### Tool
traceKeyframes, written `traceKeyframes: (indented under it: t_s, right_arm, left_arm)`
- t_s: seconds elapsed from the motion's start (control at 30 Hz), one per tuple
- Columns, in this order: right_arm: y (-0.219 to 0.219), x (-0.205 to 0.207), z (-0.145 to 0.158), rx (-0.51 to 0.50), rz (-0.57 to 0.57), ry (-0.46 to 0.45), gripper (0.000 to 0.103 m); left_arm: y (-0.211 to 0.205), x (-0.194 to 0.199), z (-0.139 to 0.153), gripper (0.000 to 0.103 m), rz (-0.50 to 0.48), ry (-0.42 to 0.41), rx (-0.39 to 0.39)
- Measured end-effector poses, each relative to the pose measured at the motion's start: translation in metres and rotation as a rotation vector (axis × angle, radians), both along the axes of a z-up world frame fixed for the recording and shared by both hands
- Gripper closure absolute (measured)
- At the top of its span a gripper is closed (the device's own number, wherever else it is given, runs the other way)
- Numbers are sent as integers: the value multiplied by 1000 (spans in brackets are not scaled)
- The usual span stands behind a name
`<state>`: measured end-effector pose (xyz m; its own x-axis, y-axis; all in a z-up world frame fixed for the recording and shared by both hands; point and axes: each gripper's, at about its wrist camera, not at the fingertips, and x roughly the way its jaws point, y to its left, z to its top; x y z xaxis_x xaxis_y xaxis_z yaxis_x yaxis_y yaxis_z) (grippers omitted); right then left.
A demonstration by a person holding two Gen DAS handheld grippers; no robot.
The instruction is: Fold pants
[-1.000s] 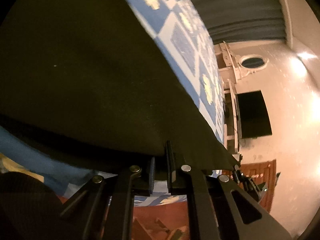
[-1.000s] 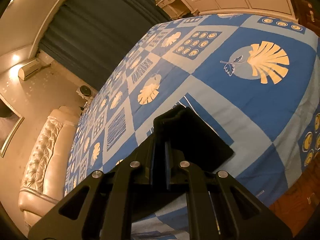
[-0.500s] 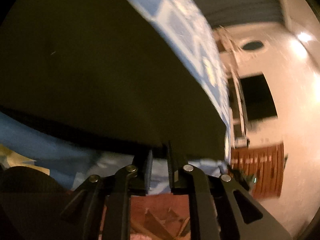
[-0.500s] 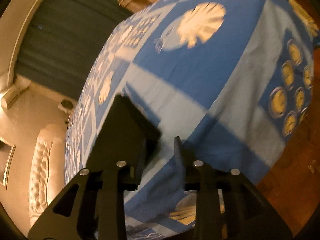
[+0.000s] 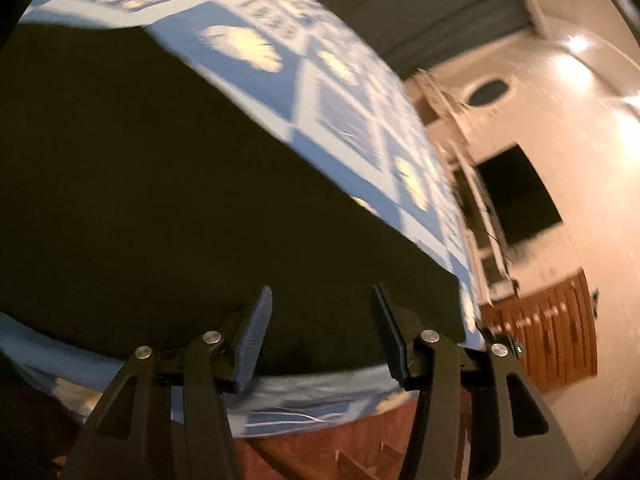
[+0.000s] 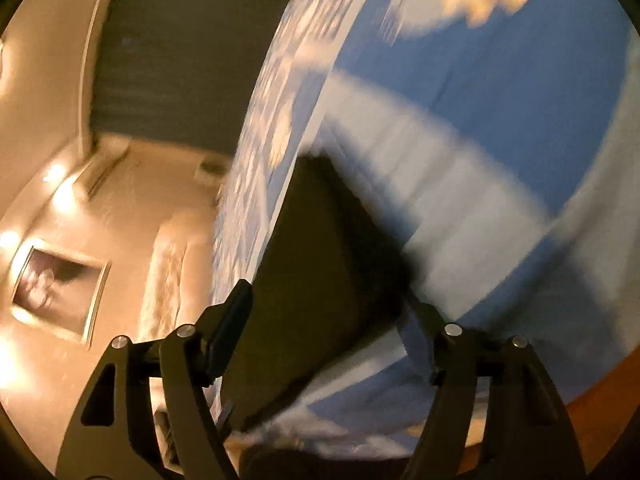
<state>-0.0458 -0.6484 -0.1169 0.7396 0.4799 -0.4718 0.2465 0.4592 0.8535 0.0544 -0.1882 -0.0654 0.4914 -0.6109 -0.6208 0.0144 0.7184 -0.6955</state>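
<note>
Dark pants (image 5: 168, 200) lie flat on the blue patterned bedspread (image 5: 344, 120) and fill most of the left wrist view. My left gripper (image 5: 320, 320) sits just off their near edge, its jaws opening, the cloth showing in the gap but free of the pads. In the right wrist view the same dark pants (image 6: 320, 264) run up the bed as a narrow folded strip. My right gripper (image 6: 326, 320) hovers over their near end, jaws opening wide, pads not touching the cloth. Both views are blurred.
The bedspread (image 6: 500, 100) hangs over the bed's near edge above a wooden floor (image 5: 360, 448). A dark screen (image 5: 516, 196) and wooden cabinet (image 5: 548, 340) stand to the right. A cream sofa (image 6: 168, 280), framed picture (image 6: 56, 292) and dark curtain (image 6: 180, 60) show on the left.
Both grippers were shut on the pants' edge a second ago and have let go, their jaws now spread. The right gripper dropped toward the bed and rolled; the left backed off slightly.
</note>
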Motion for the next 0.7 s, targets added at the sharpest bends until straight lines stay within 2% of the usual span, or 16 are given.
traceKeyframes:
  t_s: [0.03, 0.07, 0.1, 0.2, 0.27, 0.33, 0.43, 0.5, 0.53, 0.57, 0.7]
  right_arm:
    - [3, 1, 3, -35, -19, -2, 41]
    - [3, 2, 6, -61, -32, -2, 63]
    - [3, 5, 10, -102, -40, -5, 96]
    - [4, 11, 13, -219, -33, 32, 94]
    - [5, 12, 4, -221, -31, 50, 94]
    - [-4, 8, 0, -171, -50, 26, 93]
    - [-21, 0, -1, -99, -73, 15, 78]
    - [-34, -5, 9, -111, -109, -7, 41]
    - [-44, -5, 14, -103, -115, -23, 34]
    - [-52, -1, 16, -87, -105, -31, 31]
    - [-65, 26, 9, -81, -12, 4, 31]
  left_arm:
    - [4, 0, -4, 51, 11, 14, 4]
    - [8, 3, -9, 51, 18, 31, 7]
    - [10, 4, -12, 52, 24, 43, 6]
    - [14, 3, -14, 51, 29, 42, 18]
    - [14, 3, -14, 51, 22, 29, 34]
    - [12, 2, -13, 51, 9, 25, 43]
    - [12, 1, -11, 51, -10, 21, 41]
    - [16, 2, -9, 51, -20, 23, 18]
    - [19, 2, -7, 47, -23, 16, 6]
    - [23, 1, -4, 43, -12, 8, 5]
    - [38, 4, 12, 31, 5, -32, 2]
